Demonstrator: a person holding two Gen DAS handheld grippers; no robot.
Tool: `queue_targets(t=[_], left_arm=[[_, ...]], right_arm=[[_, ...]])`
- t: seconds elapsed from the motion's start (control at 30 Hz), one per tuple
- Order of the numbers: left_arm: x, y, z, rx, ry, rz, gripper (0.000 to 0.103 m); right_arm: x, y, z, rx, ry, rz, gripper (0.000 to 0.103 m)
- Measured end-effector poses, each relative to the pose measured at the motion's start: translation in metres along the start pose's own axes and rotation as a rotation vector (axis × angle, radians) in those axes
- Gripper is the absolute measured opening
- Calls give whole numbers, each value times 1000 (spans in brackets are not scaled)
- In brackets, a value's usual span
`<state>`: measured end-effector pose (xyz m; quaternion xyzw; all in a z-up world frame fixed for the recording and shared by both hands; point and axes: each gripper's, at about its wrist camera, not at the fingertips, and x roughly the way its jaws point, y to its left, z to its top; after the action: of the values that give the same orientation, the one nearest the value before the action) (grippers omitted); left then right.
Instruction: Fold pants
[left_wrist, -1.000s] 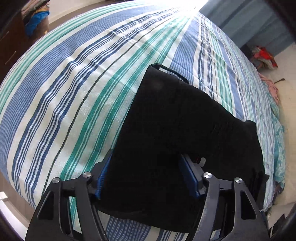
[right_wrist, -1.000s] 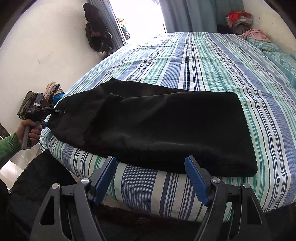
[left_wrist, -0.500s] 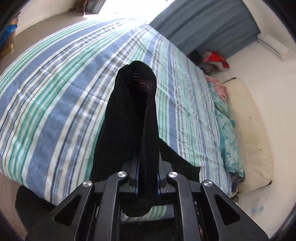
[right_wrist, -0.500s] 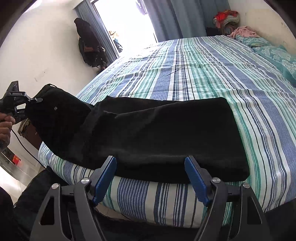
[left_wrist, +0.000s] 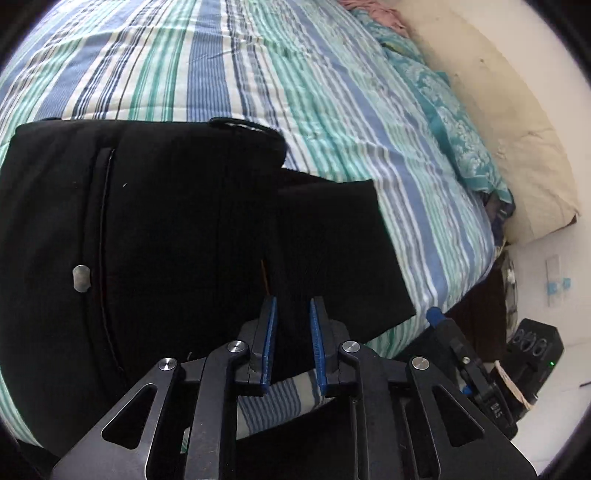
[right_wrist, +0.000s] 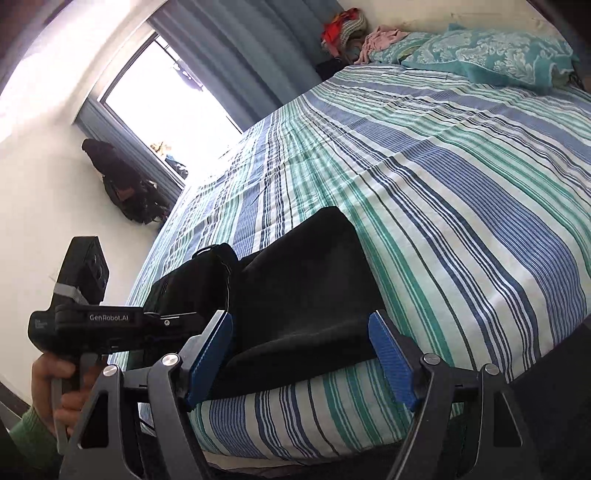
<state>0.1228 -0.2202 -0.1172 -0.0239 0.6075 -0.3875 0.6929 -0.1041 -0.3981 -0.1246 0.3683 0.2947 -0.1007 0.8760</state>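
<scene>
Nearest you, the left tongs (left_wrist: 291, 343) stand slightly parted and pinch nothing; cloth shows in the gap between the blue pads. The right tongs (right_wrist: 299, 354) are spread wide and empty, poised at the near edge of the pants (left_wrist: 147, 229). The pants lie on the bed (right_wrist: 443, 192) at its near edge, the waist end laid over the leg section. Judged from this, one fold is set and the next is in hand: grip the near edge of the pants with both tongs and carry it across. The black cloth hides its own layers and creases. Beyond the pants, a patterned pillow (right_wrist: 491, 55) lies at the head.
</scene>
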Motion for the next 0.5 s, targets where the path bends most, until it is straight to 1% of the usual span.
queue_targets(t=[0.03,0.07,0.1,0.13,0.17,0.2,0.27,0.3,0.33,0.37,0.4,0.43,0.47,0.5], left_arm=[[-20,-3,-4,16,-37,-28,29],[-40,-4,-7,27,-80,-30,41],[-60,0,-6,29,-134,-11,47],[-81,6,-8,26,-192,19,55],[-100,15,-10,16,-241,55,58],[-117,26,-13,2,-280,92,58],[-141,53,-18,-44,-338,164,59],[-150,66,-24,-75,-361,199,59],[-157,80,-30,-107,-378,227,59],[-161,95,-35,-140,-387,248,59],[-158,108,-38,-174,-388,266,59],[-158,120,-45,-208,-385,281,59],[-157,129,-51,-241,-384,291,58],[-160,140,-59,-275,-388,294,58]], right_arm=[[-2,-4,0,21,-7,1,76],[-4,-8,1,40,-14,2,76],[-5,-11,2,55,-19,3,76],[-4,-11,3,59,-19,3,76],[-2,-7,5,50,-10,17,76],[1,-1,6,34,11,57,76],[12,20,8,3,80,201,76],[21,31,10,-7,135,285,76],[36,42,12,-10,212,370,76],[52,50,14,-4,295,442,76],[69,57,17,3,370,491,76],[83,62,20,5,425,510,75],[97,65,22,-6,468,511,74],[108,68,25,-34,497,494,71]])
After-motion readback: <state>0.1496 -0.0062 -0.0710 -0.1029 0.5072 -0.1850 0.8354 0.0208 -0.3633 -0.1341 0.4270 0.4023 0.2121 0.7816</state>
